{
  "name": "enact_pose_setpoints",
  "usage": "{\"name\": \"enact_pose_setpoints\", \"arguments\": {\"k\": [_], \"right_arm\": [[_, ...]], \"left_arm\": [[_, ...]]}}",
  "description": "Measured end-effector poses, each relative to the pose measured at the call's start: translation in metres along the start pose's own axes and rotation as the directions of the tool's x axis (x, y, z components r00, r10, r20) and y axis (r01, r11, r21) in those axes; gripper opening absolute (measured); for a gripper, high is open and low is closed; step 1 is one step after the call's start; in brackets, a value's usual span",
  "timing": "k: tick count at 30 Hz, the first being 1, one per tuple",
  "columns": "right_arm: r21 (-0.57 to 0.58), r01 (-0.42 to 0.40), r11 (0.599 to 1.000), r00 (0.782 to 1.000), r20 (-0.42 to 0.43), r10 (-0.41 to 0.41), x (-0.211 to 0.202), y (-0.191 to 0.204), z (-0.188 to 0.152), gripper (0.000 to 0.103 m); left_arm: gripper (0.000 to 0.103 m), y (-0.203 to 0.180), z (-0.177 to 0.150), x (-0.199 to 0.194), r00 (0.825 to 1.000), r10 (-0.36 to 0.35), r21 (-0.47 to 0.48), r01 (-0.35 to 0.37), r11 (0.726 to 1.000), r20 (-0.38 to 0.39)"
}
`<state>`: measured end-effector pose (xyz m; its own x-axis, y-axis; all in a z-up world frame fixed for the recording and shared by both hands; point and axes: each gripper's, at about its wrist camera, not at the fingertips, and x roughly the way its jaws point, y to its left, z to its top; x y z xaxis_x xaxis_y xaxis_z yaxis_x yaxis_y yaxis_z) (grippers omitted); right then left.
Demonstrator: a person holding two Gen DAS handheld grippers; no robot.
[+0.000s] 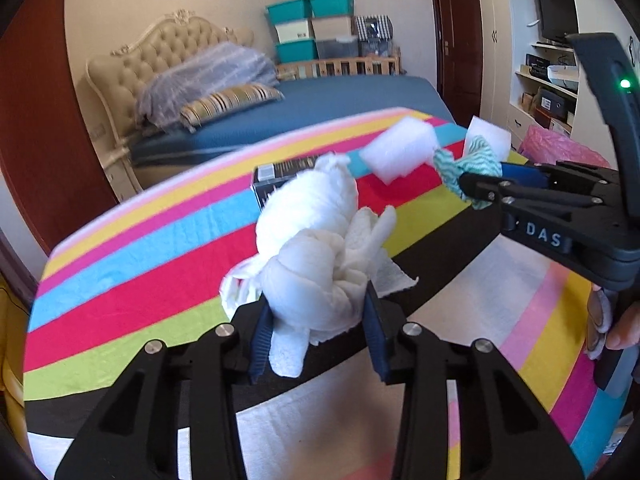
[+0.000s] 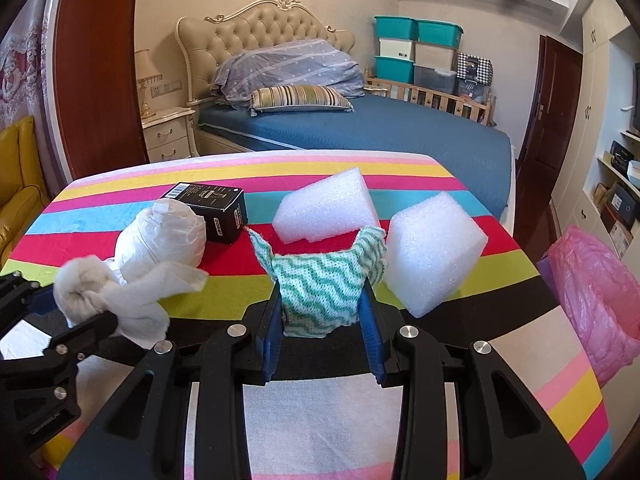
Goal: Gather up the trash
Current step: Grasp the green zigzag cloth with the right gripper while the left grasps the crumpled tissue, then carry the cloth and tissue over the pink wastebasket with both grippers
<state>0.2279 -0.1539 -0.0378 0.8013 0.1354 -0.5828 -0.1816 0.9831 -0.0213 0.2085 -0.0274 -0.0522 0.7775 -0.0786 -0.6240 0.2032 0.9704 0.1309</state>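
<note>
Both grippers hold trash over the striped bench

The left gripper [image 1: 318, 320] has its jaws clamped on a knotted white rag [image 1: 316, 280]; the right gripper [image 2: 322, 320] has its jaws closed on a green zigzag cloth [image 2: 320, 288], beside two foam blocks [image 2: 432, 252]

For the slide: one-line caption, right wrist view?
Right gripper clamps green-and-white cloth above striped table, foam blocks beyond.

the surface [image 2: 120, 216] wears matt woven striped cloth; the foam blocks [image 2: 434, 252] look porous, the white rag [image 1: 316, 280] soft, the pink bag [image 2: 596, 300] thin glossy plastic.
</note>
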Motion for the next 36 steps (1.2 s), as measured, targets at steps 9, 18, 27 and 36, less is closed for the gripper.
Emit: {"name": "enact_pose_setpoints", "arguments": {"k": [9,18,27,36], "right_arm": [[-0.018,0.010,1.000,1.000,0.019,-0.010,-0.003,0.003,-0.001,0.035],[-0.009,-0.044,0.999,0.999,0.028,0.045,-0.014,0.004,-0.006,0.035],[0.009,-0.074,0.997,0.996,0.057,0.073,-0.053,-0.020,-0.023,0.035],[0.013,-0.049,0.999,0.996,0.080,0.048,-0.083,-0.064,-0.035,0.035]], "left_arm": [[0.039,0.007,-0.002,-0.008,1.000,-0.011,-0.037,0.011,0.999,0.013],[0.039,0.006,-0.001,-0.010,0.999,-0.042,-0.061,0.043,0.997,0.019],[0.040,-0.021,-0.003,-0.023,0.995,-0.090,-0.062,0.093,0.994,0.037],[0.041,-0.056,0.017,-0.021,0.986,-0.167,-0.027,0.168,0.985,0.023]]}}
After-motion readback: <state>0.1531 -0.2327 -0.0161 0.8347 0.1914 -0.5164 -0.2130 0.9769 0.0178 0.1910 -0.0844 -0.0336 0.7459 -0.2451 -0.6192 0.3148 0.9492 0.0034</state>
